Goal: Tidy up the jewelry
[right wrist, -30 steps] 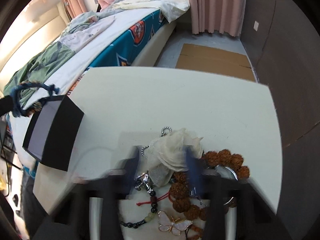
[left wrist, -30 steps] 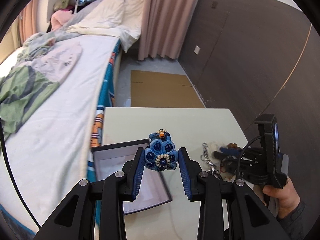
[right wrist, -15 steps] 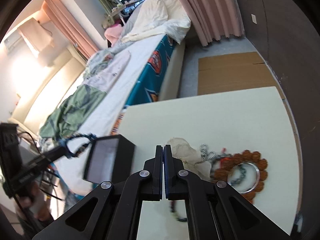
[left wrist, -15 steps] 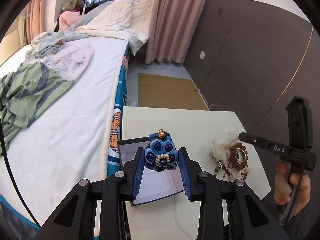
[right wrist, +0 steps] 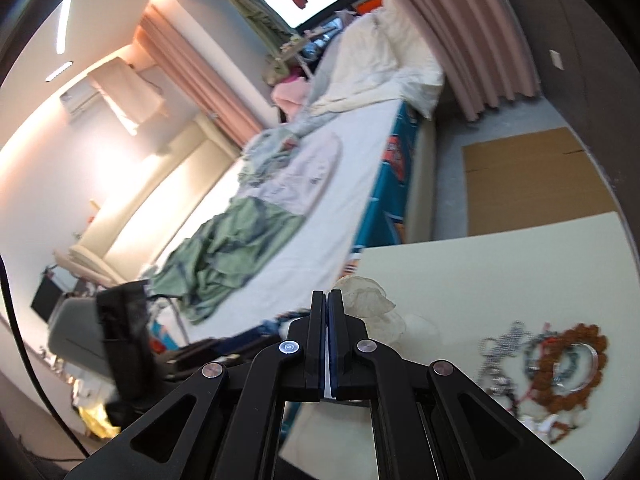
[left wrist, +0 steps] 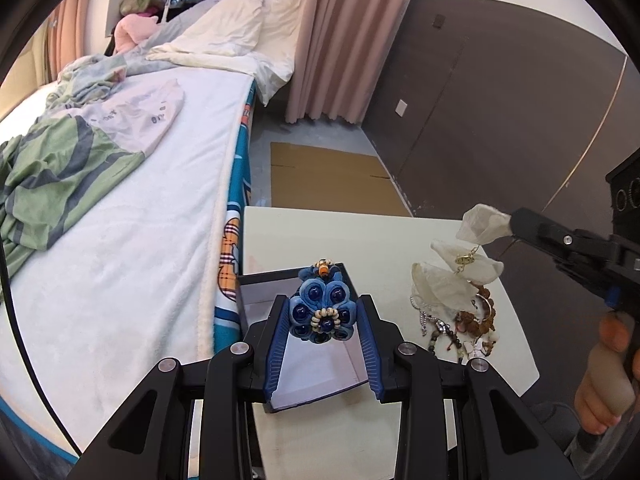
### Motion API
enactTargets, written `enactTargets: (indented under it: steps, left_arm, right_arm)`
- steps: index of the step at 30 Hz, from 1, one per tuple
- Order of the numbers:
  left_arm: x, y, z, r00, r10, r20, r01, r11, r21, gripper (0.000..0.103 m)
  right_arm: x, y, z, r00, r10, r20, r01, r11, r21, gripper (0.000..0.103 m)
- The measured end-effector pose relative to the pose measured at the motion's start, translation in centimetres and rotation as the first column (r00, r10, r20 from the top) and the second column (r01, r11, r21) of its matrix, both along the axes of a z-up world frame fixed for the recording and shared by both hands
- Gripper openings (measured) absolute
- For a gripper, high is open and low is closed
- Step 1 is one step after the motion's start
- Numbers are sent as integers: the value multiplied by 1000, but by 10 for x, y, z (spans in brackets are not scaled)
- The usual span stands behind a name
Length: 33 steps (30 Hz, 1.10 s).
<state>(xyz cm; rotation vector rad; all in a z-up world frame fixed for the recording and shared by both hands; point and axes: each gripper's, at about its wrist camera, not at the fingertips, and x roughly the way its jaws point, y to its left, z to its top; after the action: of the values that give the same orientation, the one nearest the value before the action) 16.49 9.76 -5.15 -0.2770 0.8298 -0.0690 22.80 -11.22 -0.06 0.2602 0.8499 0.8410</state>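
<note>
My left gripper (left wrist: 322,322) is shut on a blue flower-shaped beaded bracelet (left wrist: 322,310) and holds it above an open black jewelry box (left wrist: 308,356) with a pale lining, at the table's left edge. My right gripper (right wrist: 328,300) is shut on a white petal ornament (right wrist: 368,308) with a gold chain; in the left wrist view the ornament (left wrist: 460,268) hangs above the jewelry pile (left wrist: 460,324). The pile holds a brown bead bracelet (right wrist: 572,368), a silver chain (right wrist: 500,344) and a clear bangle.
The cream table (left wrist: 360,240) stands against a bed (left wrist: 120,240) with white sheets and green clothes. A dark wall (left wrist: 500,120) is on the right. Flat cardboard (left wrist: 332,176) lies on the floor beyond the table.
My right gripper closed on the white ornament and lifted it off the pile, up and to the left. My left gripper kept the blue bracelet and came over the box.
</note>
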Motion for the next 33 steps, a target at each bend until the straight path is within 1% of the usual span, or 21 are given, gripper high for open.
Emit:
enactTargets:
  steps: [3, 6, 9, 10, 11, 12, 13, 14, 15, 17, 19, 20, 21, 23, 29, 33]
  left_arm:
    - [-3, 7, 1, 1000, 11, 1, -11, 1000, 2, 35]
    - [-4, 12, 1, 1000, 22, -3, -22, 1000, 0, 35]
    - [-4, 14, 0, 1000, 27, -9, -27, 1000, -2, 35]
    - [-4, 14, 0, 1000, 26, -11, -26, 1000, 0, 35]
    - [-4, 13, 0, 1000, 24, -14, -24, 1000, -1, 35]
    - [-3, 11, -1, 1000, 21, -16, -21, 1000, -3, 35]
    - [-2, 10, -2, 1000, 16, -20, -16, 1000, -5, 35]
    - [-1, 8, -3, 1000, 9, -26, -9, 1000, -6, 35]
    - [0, 6, -5, 999, 4, -33, -5, 1000, -5, 36]
    - [5, 2, -10, 998, -3, -59, 4, 1000, 6, 40]
    - [12, -3, -17, 995, -24, -97, 24, 1000, -6, 54]
    - [13, -5, -19, 994, -26, -103, 25, 1000, -12, 69]
    - [13, -7, -19, 995, -28, -96, 26, 1000, -17, 78]
    - [13, -12, -17, 997, -31, -77, 30, 999, -16, 82]
    - [21, -34, -15, 995, -63, -78, 63, 998, 2, 82]
    - [30, -55, -15, 993, -94, -73, 96, 995, 11, 82]
  right_arm:
    - [-4, 17, 2, 999, 42, 4, -42, 999, 14, 3]
    - [-7, 37, -2, 995, 98, -12, -98, 995, 32, 3]
    - [-5, 60, -16, 988, 136, -66, -138, 990, -26, 5]
    - [-5, 61, -20, 987, 137, -84, -141, 989, -46, 14]
    - [-3, 64, -25, 986, 131, -102, -139, 988, -74, 37]
    - [-4, 62, -27, 987, 122, -106, -132, 987, -88, 50]
    - [-4, 59, -28, 990, 100, -96, -110, 989, -100, 67]
    - [-4, 55, -29, 993, 77, -84, -86, 990, -109, 70]
    - [-5, 50, -29, 995, 60, -77, -68, 991, -114, 70]
    - [-2, 38, -29, 995, 46, -87, -56, 991, -118, 70]
    - [1, 24, -29, 996, 15, -88, -26, 991, -134, 70]
    - [2, 17, -29, 996, -6, -86, -7, 990, -142, 70]
    - [3, 8, -29, 996, -24, -86, 11, 990, -143, 70]
    - [7, -7, -29, 994, -61, -96, 46, 988, -146, 70]
    - [10, -57, -30, 979, -172, -106, 154, 976, -157, 70]
    - [11, -83, -35, 971, -210, -118, 189, 968, -165, 70]
